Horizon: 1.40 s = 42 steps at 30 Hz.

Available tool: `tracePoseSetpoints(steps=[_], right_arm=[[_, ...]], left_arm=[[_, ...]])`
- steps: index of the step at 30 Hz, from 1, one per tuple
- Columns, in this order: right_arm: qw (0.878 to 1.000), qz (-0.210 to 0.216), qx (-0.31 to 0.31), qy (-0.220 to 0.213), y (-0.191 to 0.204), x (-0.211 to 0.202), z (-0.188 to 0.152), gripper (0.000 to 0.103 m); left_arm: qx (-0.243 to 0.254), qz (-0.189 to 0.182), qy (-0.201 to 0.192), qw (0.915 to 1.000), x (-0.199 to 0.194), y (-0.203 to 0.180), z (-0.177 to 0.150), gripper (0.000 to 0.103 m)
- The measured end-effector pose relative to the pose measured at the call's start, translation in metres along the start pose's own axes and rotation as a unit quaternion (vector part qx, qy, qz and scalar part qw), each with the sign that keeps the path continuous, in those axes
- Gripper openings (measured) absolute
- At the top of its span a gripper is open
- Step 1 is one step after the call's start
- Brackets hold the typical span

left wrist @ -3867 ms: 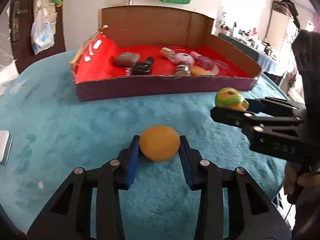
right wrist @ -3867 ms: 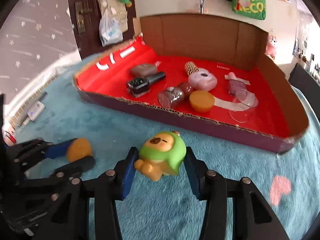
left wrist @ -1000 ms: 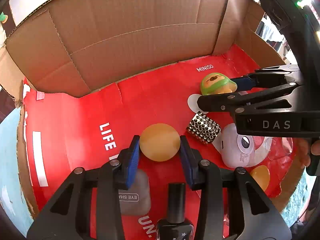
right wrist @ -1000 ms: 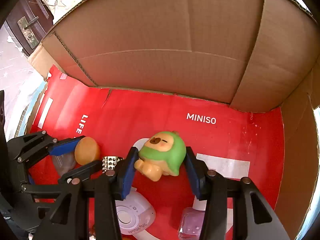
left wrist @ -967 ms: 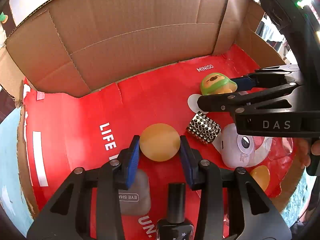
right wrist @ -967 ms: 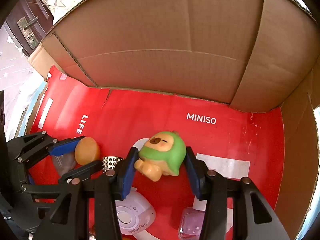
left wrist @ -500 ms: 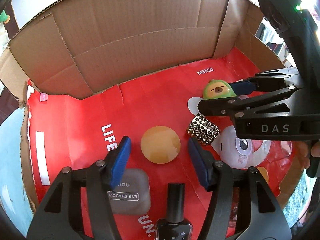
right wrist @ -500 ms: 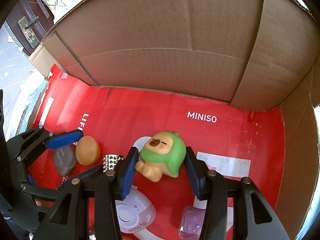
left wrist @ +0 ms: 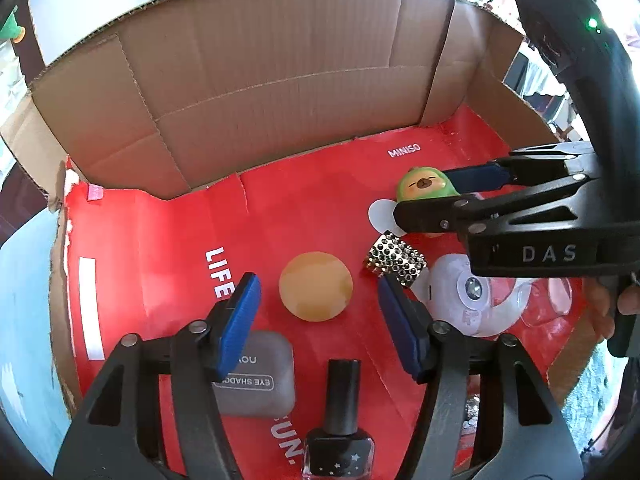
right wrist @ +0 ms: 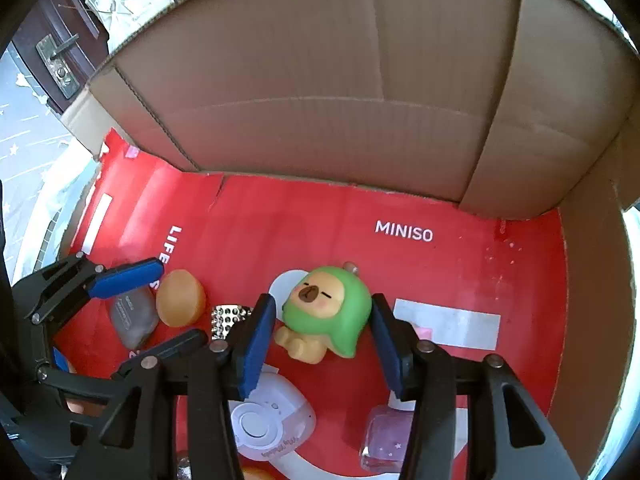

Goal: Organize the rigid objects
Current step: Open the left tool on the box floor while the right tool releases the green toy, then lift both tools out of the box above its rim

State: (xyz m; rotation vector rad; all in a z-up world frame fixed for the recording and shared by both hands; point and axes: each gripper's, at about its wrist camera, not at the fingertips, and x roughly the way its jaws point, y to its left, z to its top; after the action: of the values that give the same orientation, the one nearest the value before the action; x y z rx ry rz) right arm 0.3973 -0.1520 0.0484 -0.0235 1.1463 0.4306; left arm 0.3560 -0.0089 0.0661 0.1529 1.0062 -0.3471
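A round orange piece (left wrist: 316, 286) lies on the red floor of the cardboard box (left wrist: 280, 60). My left gripper (left wrist: 317, 282) straddles it; its jaws are opening and the blue pads (left wrist: 240, 316) stand clear of it on both sides. To the right a green-hooded bear toy (right wrist: 326, 308) sits on the box floor. My right gripper (right wrist: 322, 306) is around the toy, its jaws opening, with a thin gap at each pad. In the left wrist view the toy (left wrist: 424, 186) shows between the right gripper's fingers (left wrist: 480, 176).
Near the left gripper lie a grey eye-shadow case (left wrist: 256, 376), a black nail-polish bottle (left wrist: 340, 420) and a studded silver piece (left wrist: 394, 260). A white round device (right wrist: 264, 428) and a pink bottle (right wrist: 388, 440) lie under the right gripper. Tall cardboard walls (right wrist: 360, 80) close the far side.
The left jaws have spread apart and let go of the orange piece, which now rests on the box floor. The right jaws have eased off the bear toy.
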Motion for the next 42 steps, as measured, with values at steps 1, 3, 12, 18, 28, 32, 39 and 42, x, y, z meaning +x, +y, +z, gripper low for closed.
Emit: tracePoseSetpoints(steps=[1,3,12,18,28,32,39,42], right_arm=[[1.0,0.0,0.001,-0.002,0.0,-0.002,0.0,0.058],[1.0,-0.001,-0.002,-0.009,0.0,-0.008,0.0,0.061],[0.998,-0.001,0.0,-0.066,0.004,-0.067,-0.015,0.074],[0.992,-0.01,-0.014,-0.122,0.02,-0.121,-0.044,0.091],[0.977,-0.04,-0.02,-0.211,0.031,-0.17,-0.107,0.103],[0.969,-0.069,-0.016,-0.236,0.032,-0.163,-0.13,0.103],[0.963,-0.101,-0.02,-0.25,0.03,-0.13,-0.153,0.103],[0.959,-0.11,-0.018,-0.259,0.028,-0.115,-0.158,0.103]], left_arm=[[-0.001,0.002,-0.004,1.0,-0.003,0.0,-0.001,0.064],[-0.005,0.003,-0.015,0.9999,-0.012,0.0,-0.003,0.066],[-0.014,0.011,-0.077,0.9969,-0.07,-0.01,-0.022,0.075],[-0.016,0.026,-0.127,0.9914,-0.109,-0.024,-0.044,0.086],[-0.045,0.081,-0.211,0.9731,-0.142,-0.037,-0.081,0.095],[-0.073,0.093,-0.225,0.9673,-0.133,-0.037,-0.094,0.095],[-0.063,0.12,-0.23,0.9637,-0.107,-0.045,-0.107,0.095],[-0.059,0.131,-0.228,0.9629,-0.095,-0.047,-0.109,0.095]])
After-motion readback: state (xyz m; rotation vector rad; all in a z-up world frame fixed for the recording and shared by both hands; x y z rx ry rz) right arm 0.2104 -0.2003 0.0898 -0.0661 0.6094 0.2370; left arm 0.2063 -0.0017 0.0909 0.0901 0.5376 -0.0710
